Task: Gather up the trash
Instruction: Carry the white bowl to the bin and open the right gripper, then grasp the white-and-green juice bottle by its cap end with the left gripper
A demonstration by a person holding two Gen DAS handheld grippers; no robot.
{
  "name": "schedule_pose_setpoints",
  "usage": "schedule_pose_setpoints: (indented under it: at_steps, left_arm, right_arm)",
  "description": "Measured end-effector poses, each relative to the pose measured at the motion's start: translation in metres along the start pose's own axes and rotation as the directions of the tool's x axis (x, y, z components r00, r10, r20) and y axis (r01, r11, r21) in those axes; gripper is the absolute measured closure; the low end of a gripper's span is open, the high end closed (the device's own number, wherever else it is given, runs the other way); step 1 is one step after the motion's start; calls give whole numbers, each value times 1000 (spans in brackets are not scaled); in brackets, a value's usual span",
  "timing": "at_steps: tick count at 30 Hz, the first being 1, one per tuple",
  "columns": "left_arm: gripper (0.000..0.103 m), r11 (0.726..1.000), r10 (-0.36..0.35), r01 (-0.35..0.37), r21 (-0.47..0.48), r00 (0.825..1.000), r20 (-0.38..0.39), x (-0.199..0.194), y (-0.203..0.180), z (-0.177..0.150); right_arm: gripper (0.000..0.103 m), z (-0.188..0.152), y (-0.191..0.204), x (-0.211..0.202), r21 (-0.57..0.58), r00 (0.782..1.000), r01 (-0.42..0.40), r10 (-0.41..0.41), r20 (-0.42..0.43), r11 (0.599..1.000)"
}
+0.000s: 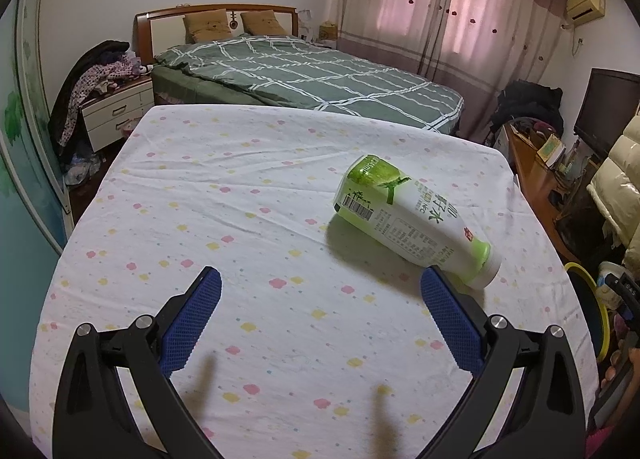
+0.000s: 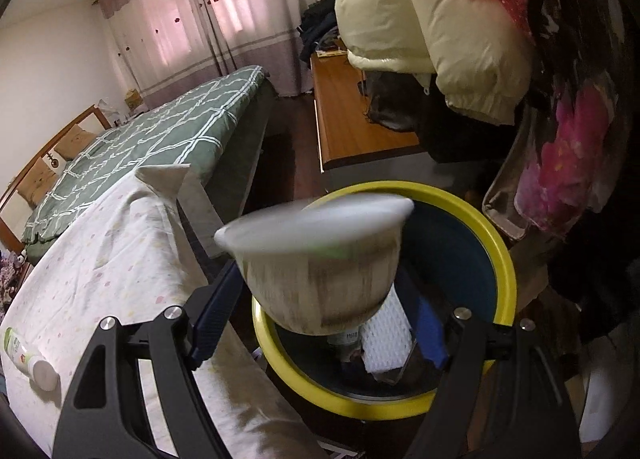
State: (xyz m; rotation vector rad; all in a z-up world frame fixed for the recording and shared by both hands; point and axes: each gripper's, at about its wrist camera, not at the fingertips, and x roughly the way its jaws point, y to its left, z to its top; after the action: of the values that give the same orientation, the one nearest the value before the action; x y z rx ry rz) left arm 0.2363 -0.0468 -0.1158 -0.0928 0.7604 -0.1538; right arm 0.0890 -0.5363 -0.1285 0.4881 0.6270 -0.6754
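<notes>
A green and white drink bottle (image 1: 412, 221) lies on its side on the spotted tablecloth (image 1: 240, 199), cap toward me. My left gripper (image 1: 320, 291) is open and empty above the cloth; its right finger (image 1: 448, 319) is close to the bottle's cap. In the right wrist view my right gripper (image 2: 320, 299) hangs over a blue bin with a yellow rim (image 2: 504, 259). A blurred white paper bowl (image 2: 320, 267) sits between its spread fingers above the bin; whether the pads touch it is unclear. The bottle also shows in the right wrist view (image 2: 24, 355).
White foam mesh and other trash (image 2: 384, 343) lie in the bin. A green quilted bed (image 1: 312, 75) stands beyond the table. A wooden desk (image 2: 352, 115), a cream puffy jacket (image 2: 432, 19) and hanging clothes crowd the right side. A nightstand (image 1: 116, 111) stands at the left.
</notes>
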Motion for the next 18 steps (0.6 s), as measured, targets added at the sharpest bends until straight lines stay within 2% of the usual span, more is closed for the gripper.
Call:
schedule_pose_setpoints:
  at_steps: [10,15,18]
  left_arm:
    - [5,1000,-3,3,14,1000,-10,2,-5,-1]
    - [5,997,-3,5,81,1000,-24,2,-33,-6]
    - [5,996,15,-12,87,999,-39,0,-52,-5]
  right_arm:
    - [28,0,-1,0,0,1000,4,-4,4,1000]
    - [27,-1,-2,-3,9,1000,-1,1,13,1000]
    - [27,-2,-2,-5,15,1000,-9,9,18,1000]
